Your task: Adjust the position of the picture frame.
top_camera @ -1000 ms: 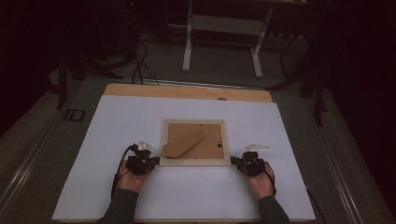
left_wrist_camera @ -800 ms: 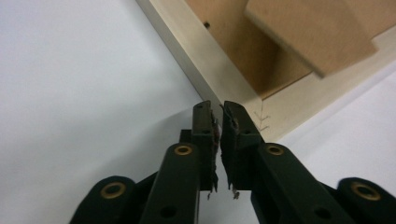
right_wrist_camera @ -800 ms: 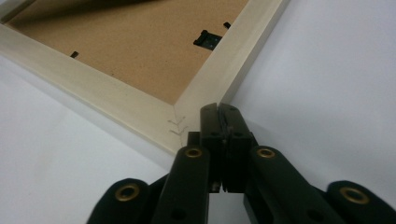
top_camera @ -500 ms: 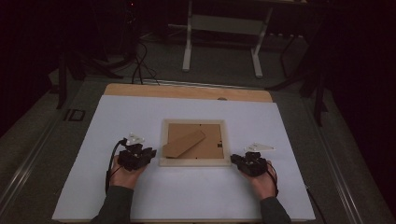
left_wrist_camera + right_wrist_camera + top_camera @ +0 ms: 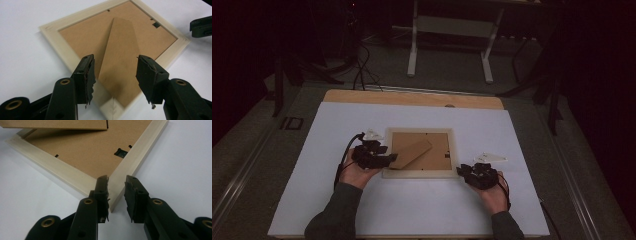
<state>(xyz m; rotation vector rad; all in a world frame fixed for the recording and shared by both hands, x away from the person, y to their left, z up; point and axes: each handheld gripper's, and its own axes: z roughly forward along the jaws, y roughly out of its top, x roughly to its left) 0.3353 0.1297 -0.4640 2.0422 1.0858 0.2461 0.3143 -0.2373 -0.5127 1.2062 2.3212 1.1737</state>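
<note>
The picture frame (image 5: 419, 174) lies face-down near the middle of the white table cover (image 5: 522, 135), backing board up, so that its rear fittings are reachable from above. Its pale wooden border sits square to the table edges; the outline is close to square, with no marked long axis. The cardboard easel stand (image 5: 414, 152) rests on the backing and supplies the one clear direction: its long axis runs diagonally, from the near-left corner of the frame toward the far-right (in the left gripper view it runs away from the camera, narrowing at the far end).

The left gripper (image 5: 115, 72) hangs above the near-left corner, jaws having just been opening; they stand wide apart and grip nothing, with the stand's broad end visible below the gap. The right gripper (image 5: 117, 195) sits at the near-right corner, jaws likewise having just been opening; they straddle the corner's edge with a gap showing, judged released. Both grippers flank opposite corners, a placement suited to steadying or lifting the frame evenly.
</note>
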